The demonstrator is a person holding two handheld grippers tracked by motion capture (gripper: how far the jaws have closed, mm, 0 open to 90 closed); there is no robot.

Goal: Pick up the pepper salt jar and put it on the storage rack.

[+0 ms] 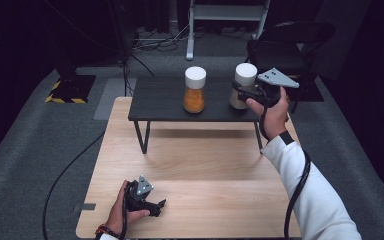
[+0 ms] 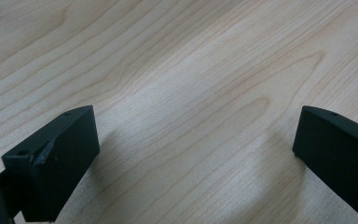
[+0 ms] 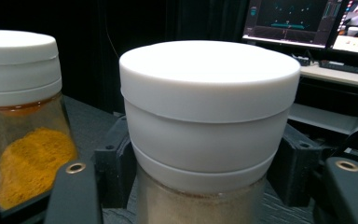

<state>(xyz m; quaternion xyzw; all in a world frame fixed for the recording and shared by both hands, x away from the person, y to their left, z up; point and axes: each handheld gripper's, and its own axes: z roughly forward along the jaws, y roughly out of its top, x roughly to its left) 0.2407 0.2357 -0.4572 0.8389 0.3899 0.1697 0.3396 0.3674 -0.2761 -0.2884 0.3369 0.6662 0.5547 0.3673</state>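
Your right gripper [image 1: 241, 93] clamped the pale jar [image 1: 243, 85], seemingly near the dark shelf's [image 1: 160, 102] right edge, beside the orange jar [image 1: 194, 90]; your left gripper [image 1: 156, 206] sat apart.

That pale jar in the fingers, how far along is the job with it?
Done: the right gripper has closed on the pale jar, below its white lid. In hand: that jar, at the dark shelf, beside the orange jar. Left: where it goes is unclear; the left gripper rests open on the table.
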